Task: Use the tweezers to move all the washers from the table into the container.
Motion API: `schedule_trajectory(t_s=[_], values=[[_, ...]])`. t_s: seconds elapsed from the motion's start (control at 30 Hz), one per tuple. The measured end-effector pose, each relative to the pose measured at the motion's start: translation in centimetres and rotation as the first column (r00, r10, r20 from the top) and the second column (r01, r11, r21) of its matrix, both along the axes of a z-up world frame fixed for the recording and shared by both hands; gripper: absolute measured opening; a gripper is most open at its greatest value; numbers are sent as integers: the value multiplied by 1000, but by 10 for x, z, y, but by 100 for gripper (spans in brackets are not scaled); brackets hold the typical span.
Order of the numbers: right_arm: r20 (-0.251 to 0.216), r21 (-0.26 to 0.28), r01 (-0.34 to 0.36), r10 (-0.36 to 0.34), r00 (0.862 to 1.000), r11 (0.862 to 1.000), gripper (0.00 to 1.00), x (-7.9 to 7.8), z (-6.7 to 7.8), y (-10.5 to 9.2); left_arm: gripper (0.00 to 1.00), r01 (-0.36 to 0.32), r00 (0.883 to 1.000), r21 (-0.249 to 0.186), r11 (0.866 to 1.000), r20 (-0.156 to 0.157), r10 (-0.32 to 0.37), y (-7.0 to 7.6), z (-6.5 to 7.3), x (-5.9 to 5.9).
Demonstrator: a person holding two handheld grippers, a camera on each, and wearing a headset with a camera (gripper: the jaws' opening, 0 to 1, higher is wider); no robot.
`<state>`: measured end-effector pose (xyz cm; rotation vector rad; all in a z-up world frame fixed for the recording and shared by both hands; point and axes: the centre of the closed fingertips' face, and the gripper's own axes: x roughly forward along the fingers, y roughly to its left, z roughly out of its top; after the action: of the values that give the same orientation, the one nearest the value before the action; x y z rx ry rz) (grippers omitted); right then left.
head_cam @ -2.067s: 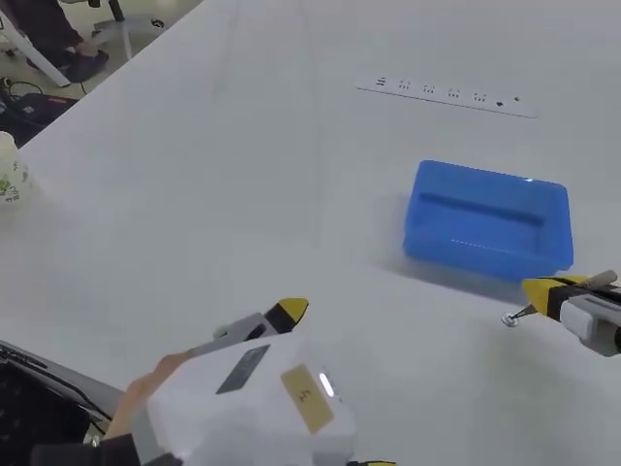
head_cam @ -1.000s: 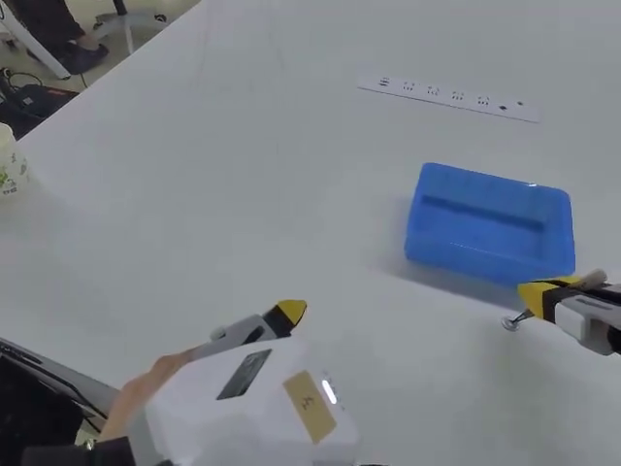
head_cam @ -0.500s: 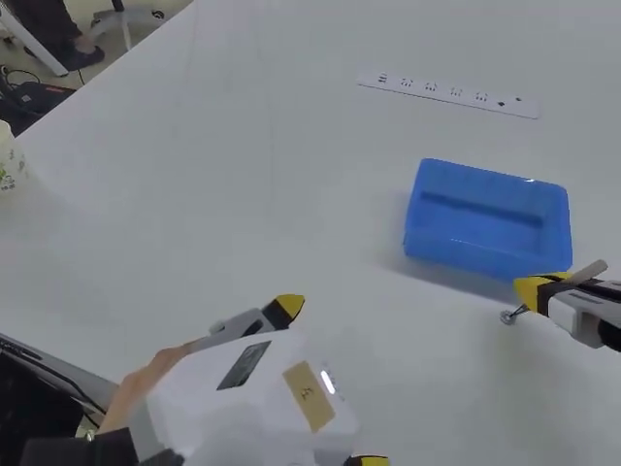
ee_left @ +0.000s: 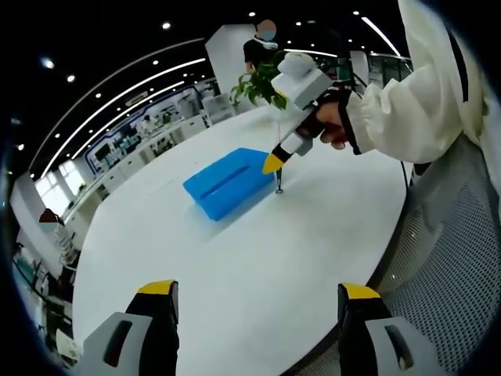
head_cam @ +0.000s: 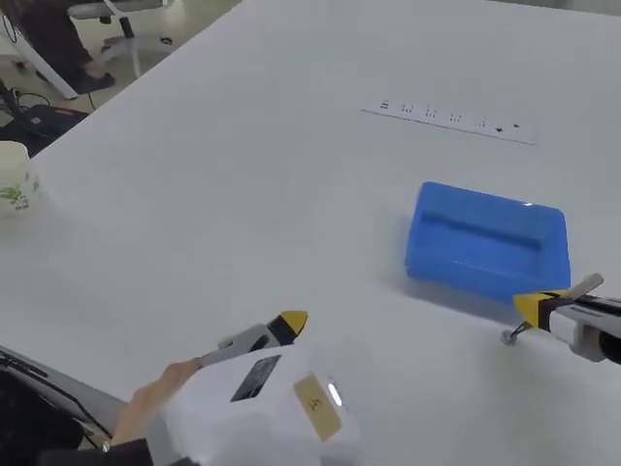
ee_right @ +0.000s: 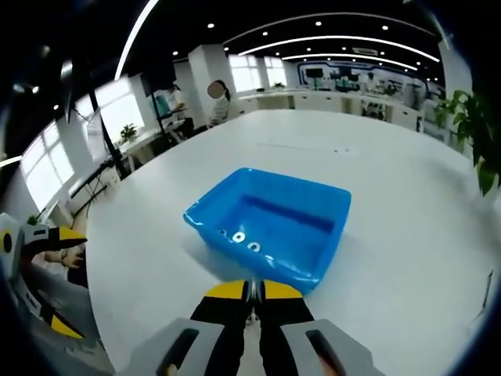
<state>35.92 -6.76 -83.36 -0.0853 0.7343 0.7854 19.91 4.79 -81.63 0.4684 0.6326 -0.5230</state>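
Three washers [ee_right: 254, 247] lie inside the blue container [ee_right: 293, 231], along its wall nearest the right tool [ee_right: 252, 290]. The container sits on the white counter [head_cam: 243, 194] just ahead of that tool's yellow tips. The right tool is clenched on the tweezers [head_cam: 516, 330], which stick out from between its jaws and slant down to the counter close to the container's near side. At the tweezers' point there is a small grey speck [head_cam: 506, 337] right at the counter surface; whether it is a washer, and whether the tweezers grip it, cannot be told. The left gripper view shows a hand [ee_left: 333, 125] in a white sleeve holding the right tool above the counter, the tweezers reaching down beside the container's corner. The left tool [ee_left: 258, 288] is released, its two yellow-tipped jaws spread wide with nothing between them, and it hangs over the counter edge well apart from the container. Beyond the container, on the far side from both tools, a white power strip [head_cam: 448, 117] lies flat. Far off to the left of the left tool a paper cup [head_cam: 15, 189] stands upright.
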Motion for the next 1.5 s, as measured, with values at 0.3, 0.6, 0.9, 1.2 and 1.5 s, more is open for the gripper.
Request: schedule_trajectory(t_s=[0.3,0.6,0.9,1.2,1.5], values=[[36,4,-24,24,999,1000,1,-5,24,1,86,-7,1000,7,1000,7,7,2,1,1],[69,20,-27,25,997,999,1,-6,45,0,85,-29,1000,16,999,11,29,6,1,3],[100,15,-36,34,994,999,1,-4,62,-3,85,-15,1000,25,1000,11,15,5,1,2],[127,28,-32,28,992,999,1,-3,79,-4,85,-15,1000,41,999,11,14,6,0,1],[162,25,-37,32,986,999,1,1,92,-4,85,-19,1000,61,998,25,18,8,1,2]])
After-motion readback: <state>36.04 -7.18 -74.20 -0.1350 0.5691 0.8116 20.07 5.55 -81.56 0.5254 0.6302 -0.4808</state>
